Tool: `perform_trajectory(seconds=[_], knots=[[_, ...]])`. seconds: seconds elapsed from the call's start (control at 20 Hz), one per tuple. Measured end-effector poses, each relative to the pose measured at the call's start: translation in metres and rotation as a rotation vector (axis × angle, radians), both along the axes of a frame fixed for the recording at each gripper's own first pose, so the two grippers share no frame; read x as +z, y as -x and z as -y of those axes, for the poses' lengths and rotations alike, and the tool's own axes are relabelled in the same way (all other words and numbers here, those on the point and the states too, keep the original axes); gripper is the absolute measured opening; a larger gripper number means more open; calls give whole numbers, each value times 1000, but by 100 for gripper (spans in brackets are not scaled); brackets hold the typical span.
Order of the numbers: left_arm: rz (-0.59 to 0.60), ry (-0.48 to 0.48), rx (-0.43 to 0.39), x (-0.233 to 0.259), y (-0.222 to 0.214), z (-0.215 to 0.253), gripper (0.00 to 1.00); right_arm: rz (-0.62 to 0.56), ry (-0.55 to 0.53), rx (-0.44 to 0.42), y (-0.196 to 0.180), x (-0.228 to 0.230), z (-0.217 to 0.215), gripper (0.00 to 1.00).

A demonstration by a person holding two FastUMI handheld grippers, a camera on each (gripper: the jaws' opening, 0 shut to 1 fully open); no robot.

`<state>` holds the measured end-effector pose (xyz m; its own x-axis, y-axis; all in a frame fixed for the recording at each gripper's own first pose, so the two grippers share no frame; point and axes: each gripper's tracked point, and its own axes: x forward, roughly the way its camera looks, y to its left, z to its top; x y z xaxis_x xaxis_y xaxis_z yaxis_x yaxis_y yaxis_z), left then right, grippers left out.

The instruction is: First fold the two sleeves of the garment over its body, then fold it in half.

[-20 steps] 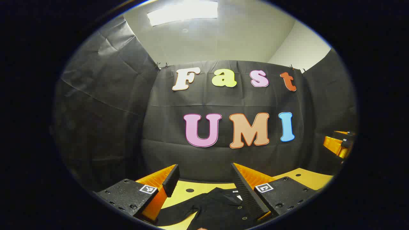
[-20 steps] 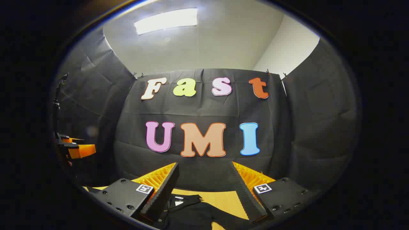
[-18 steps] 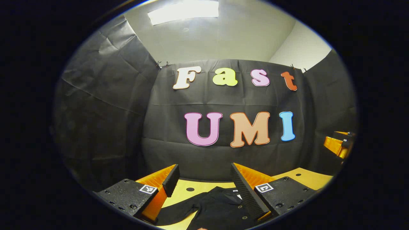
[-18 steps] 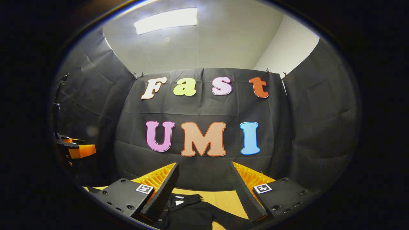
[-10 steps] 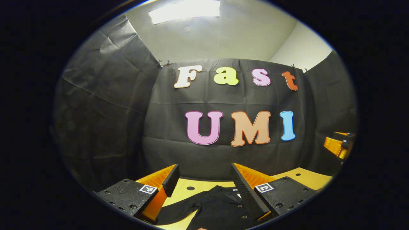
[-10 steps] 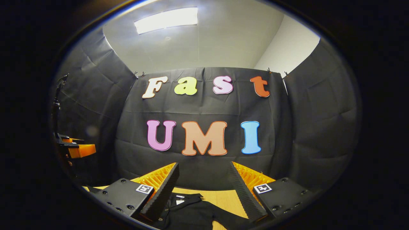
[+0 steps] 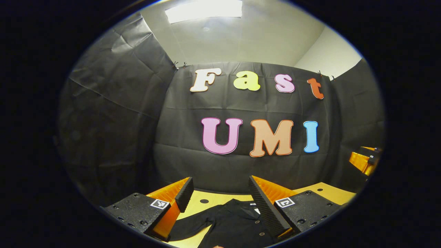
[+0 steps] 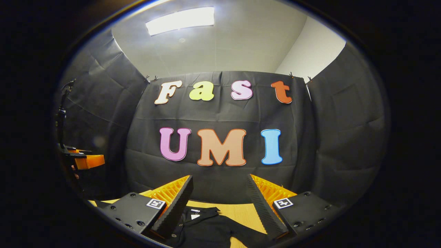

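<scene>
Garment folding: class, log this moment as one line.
phase: start | garment: flat on table, sleeves unfolded | left hand-held gripper: open, above it | right hand-held gripper: open, above it

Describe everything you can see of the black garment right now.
The black button-front garment lies flat on the pale wooden table, collar toward the booth wall with a small white neck tag. Small buttons run down its front. One sleeve spreads out sideways, unfolded. Both open tools hover above it without touching it.
</scene>
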<state>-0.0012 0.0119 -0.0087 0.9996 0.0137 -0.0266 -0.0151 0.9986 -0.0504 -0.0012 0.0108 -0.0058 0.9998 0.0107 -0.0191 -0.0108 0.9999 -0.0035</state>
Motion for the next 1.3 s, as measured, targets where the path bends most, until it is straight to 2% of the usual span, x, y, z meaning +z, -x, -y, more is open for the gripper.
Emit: perform_trajectory(seconds=[0.15,0.35,0.4,0.55,0.6,0.7,0.75,0.8,0.85,0.9,0.95,1.05,1.1,1.15,1.3], knots=[[-11,6,6,-5,-1,-6,99,-1,5,-1,-1,-1,-4,98],[-4,3,8,-4,-2,-13,92,-10,12,4,-2,-4,-14,98],[-2,1,8,-4,-3,-14,95,-7,14,4,-3,-3,-16,98],[1,1,5,-4,-5,-17,92,-2,24,-4,-4,0,-17,98],[1,1,4,-5,-6,-18,95,-1,25,-12,-4,1,-16,98],[8,-4,-2,-3,-8,-18,99,4,23,-29,-5,3,-11,98],[13,-5,-7,-2,-7,-18,95,6,24,-41,-6,4,-9,98],[18,-4,-14,-1,-9,-19,99,7,26,-50,-5,6,-7,98],[20,-2,-21,-1,-10,-18,95,10,33,-60,-5,8,-5,98],[22,0,-28,-1,-12,-18,99,15,41,-74,-5,10,-2,98],[22,2,-36,-2,-14,-18,95,20,47,-87,-5,12,0,98],[23,3,-56,-4,-17,-18,99,28,54,-117,-5,17,4,96],[24,4,-66,-4,-17,-18,92,32,56,-134,-5,19,7,99],[27,5,-78,-5,-19,-19,95,33,61,-151,-4,20,8,99],[29,-10,-119,-9,-21,-16,99,25,104,-197,-2,21,15,99]])
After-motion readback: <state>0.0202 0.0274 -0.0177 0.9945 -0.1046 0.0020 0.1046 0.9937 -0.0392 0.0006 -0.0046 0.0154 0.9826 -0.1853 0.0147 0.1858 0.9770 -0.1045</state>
